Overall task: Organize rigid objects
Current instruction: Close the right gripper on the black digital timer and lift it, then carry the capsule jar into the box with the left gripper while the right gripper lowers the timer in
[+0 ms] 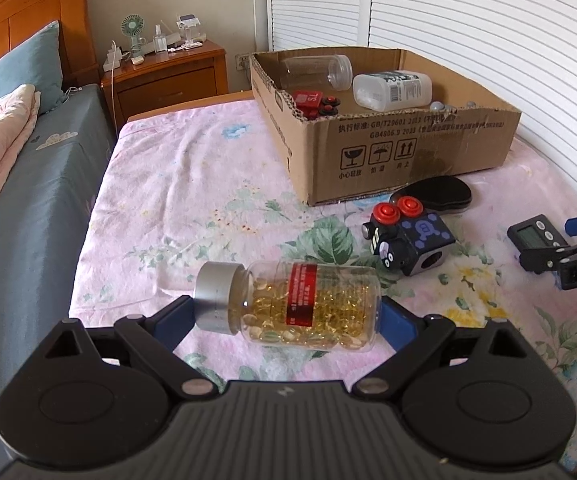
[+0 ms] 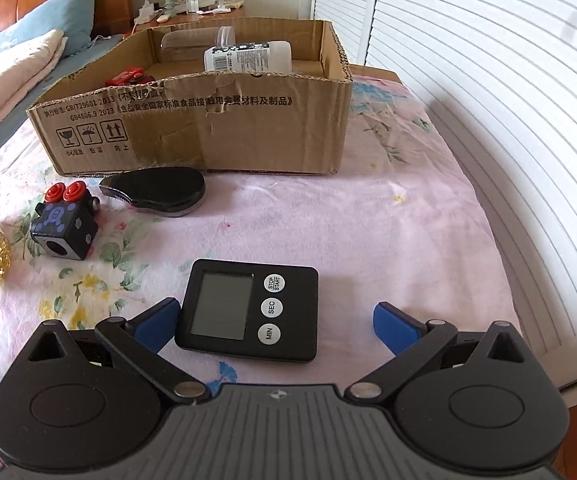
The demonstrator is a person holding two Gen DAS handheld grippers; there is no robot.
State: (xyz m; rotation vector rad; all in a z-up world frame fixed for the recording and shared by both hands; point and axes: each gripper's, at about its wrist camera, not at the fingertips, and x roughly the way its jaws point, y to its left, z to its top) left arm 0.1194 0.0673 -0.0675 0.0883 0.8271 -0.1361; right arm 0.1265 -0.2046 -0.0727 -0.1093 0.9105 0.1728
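left gripper (image 1: 286, 320): clamped end to end on the capsule bottle (image 1: 308, 306), which is held sideways above the sheet, silver cap to the left
right gripper (image 2: 276, 322): jaws apart, straddling the digital timer (image 2: 248, 314); left pad at its edge, right pad clear of it
timer: flat on the floral bedsheet (image 2: 368, 232), screen up
toy cube (image 1: 404, 236): red knobs, on sheet between bottle and box
black case (image 2: 156, 194): just in front of box wall
cardboard box (image 1: 408, 148): far end of sheet; holds clear jar (image 1: 320, 70), white bottle (image 1: 392, 90), red toy (image 1: 314, 104)
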